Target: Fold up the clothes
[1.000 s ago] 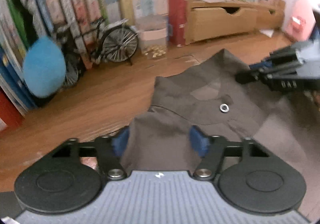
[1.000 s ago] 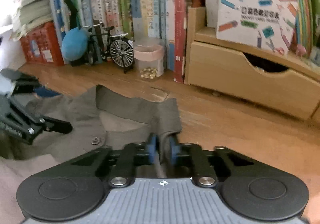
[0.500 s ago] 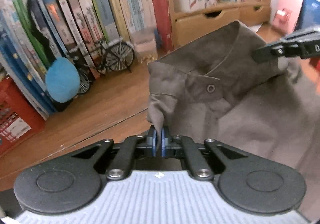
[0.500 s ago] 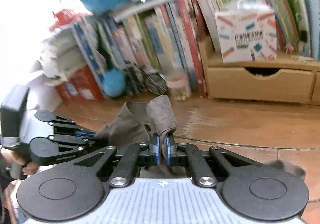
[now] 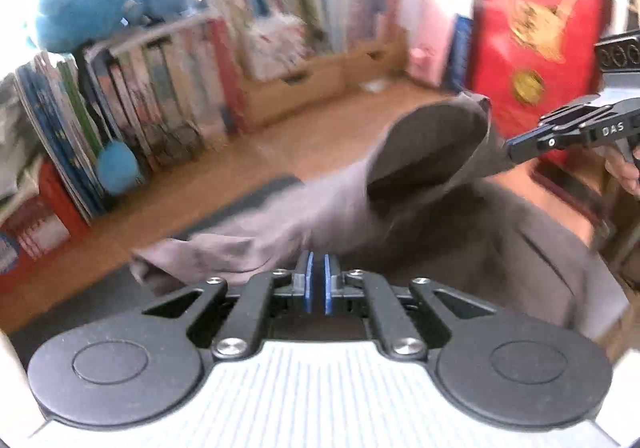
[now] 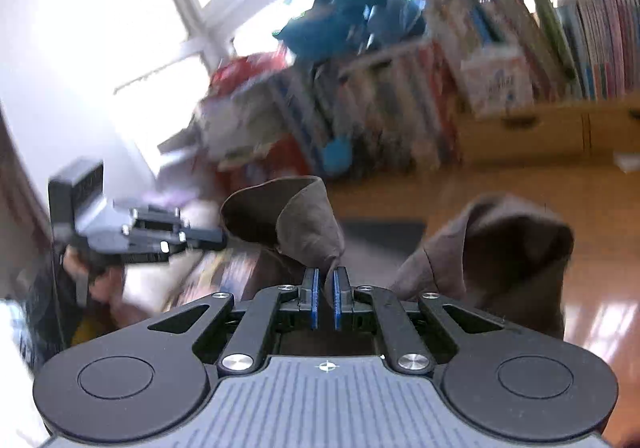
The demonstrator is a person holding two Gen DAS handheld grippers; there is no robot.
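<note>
Shirt (image 5: pixel 400 208) stretched between tongs: left tongs (image 5: pixel 315 280) and right tongs (image 6: pixel 325 296) each clenched on collar.

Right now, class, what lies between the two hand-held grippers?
A lifted grey-brown cloth garment spans from the left hand-held gripper to the right hand-held gripper, seen in the left wrist view.

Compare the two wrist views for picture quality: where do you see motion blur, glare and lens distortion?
Left wrist view: the books and grey garment smear with motion blur; the fisheye rounds off the corners. Right wrist view: the window is blown out white, glare streaks the wooden floor, and the shelves are blurred.
</note>
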